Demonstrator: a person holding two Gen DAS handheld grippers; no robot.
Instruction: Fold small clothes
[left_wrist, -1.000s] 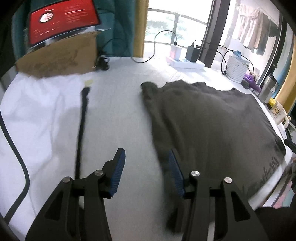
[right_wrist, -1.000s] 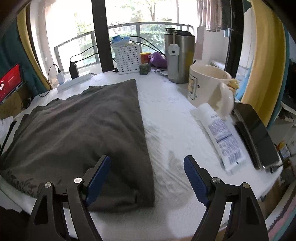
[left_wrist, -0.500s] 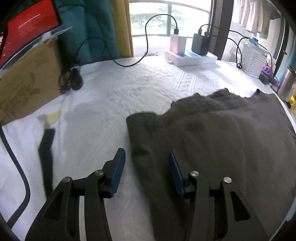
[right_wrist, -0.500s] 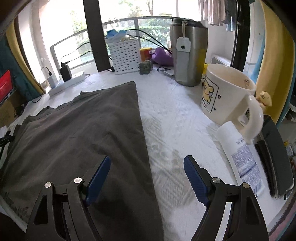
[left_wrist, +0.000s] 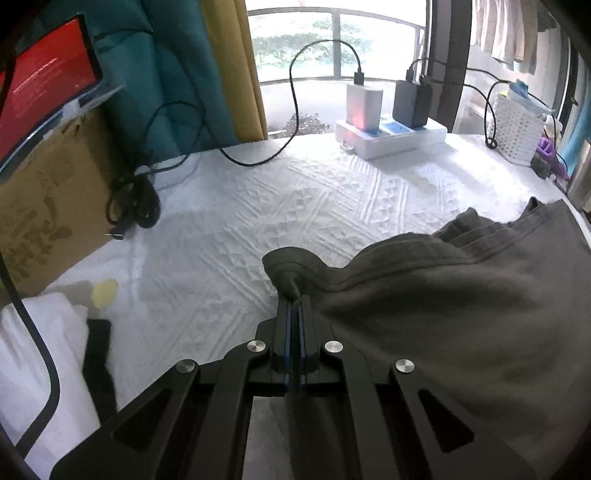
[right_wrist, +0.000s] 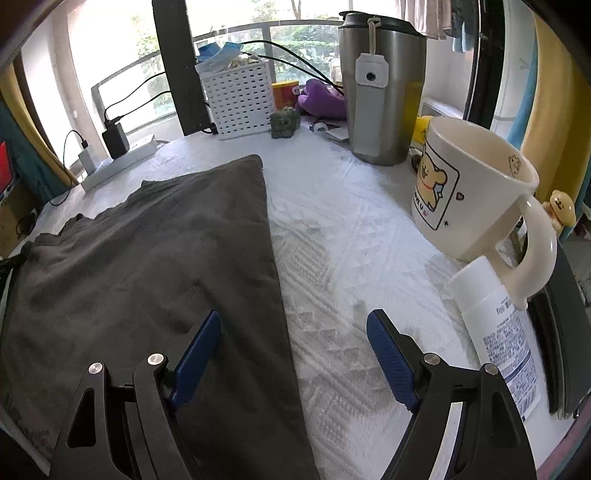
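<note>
Dark grey garment (right_wrist: 147, 266) lies spread flat on the white quilted table cover (left_wrist: 332, 206), straight side edge toward the mug side, one corner bunched at the far left. Left gripper (left_wrist: 294, 301): jaws together, clamped on that bunched corner; cloth puckers out just beyond the blue pads. Right gripper (right_wrist: 293, 354): jaws wide apart, nothing between the pads; it straddles the garment's straight edge, left finger over cloth, right finger over bare cover. Judgement: grasp step, half done, one corner secured, the second pick pending. Next move likely calls for the right jaws to drop onto the edge and close on cloth only, not the cover, before any lift and fold-over. Nearby on the right: cream mug (right_wrist: 476, 199), white tube (right_wrist: 498, 332), steel tumbler (right_wrist: 380, 92), all clear of the cloth but close to the right hand's swing. Cables (left_wrist: 136, 199) and cardboard box (left_wrist: 48, 195) sit left, apart from the garment.
</note>
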